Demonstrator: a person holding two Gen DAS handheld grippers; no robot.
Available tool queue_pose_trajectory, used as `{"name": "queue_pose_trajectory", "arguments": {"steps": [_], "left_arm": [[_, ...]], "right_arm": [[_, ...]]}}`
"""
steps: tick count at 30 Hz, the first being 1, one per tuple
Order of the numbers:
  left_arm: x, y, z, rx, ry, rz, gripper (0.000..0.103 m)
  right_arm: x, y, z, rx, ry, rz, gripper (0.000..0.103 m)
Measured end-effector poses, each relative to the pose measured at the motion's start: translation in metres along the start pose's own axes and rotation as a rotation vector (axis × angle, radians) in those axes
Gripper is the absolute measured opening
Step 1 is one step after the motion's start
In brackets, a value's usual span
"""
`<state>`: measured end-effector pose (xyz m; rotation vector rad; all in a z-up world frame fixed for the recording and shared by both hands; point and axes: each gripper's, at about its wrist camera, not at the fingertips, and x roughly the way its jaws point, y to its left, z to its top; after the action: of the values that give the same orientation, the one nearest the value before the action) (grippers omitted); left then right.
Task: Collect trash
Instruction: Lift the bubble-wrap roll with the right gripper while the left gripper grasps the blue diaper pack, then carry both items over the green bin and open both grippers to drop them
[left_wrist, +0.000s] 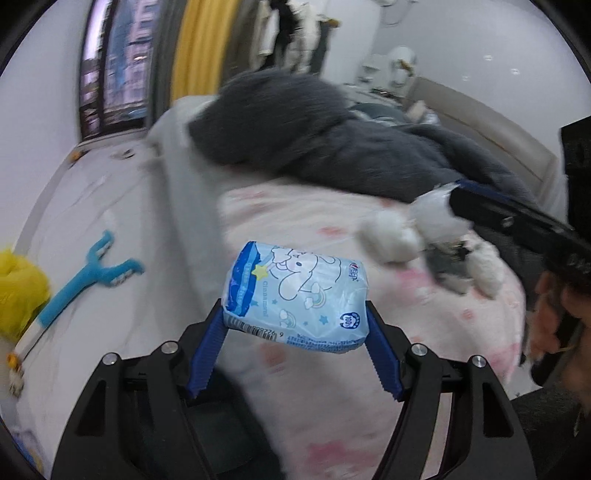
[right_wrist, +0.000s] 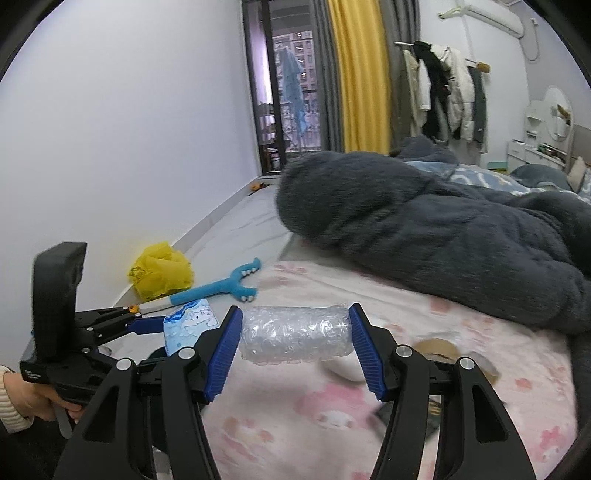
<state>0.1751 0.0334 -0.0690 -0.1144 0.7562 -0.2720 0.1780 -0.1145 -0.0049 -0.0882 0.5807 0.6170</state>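
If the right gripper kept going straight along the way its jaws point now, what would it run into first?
The right gripper, shut on the roll of bubble wrap, points across the pink bedsheet toward the dark grey fleece blanket. That blanket looks like the first contact, though depth is unclear and the sheet might be grazed first.

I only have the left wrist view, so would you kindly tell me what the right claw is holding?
Observer: The right claw grips a roll of clear bubble wrap between its blue fingers.
Operator: Thank you; is anything lying on the bed beneath it?
Observer: Yes, a brown tape roll lies on the pink sheet.
Operator: And what does my left claw look like from there?
Observer: The left claw holds the blue tissue pack out beyond the bed's edge.
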Motion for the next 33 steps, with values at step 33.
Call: {"name": "queue_pose_trajectory", "arguments": {"steps": [33], "left_arm": [[0.009, 0.148, -0.125, -0.312, 0.494, 0.137, 0.084]], "right_arm": [[0.131, 0.151, -0.031, -0.035, 0.330, 0.227, 0.060]]}}
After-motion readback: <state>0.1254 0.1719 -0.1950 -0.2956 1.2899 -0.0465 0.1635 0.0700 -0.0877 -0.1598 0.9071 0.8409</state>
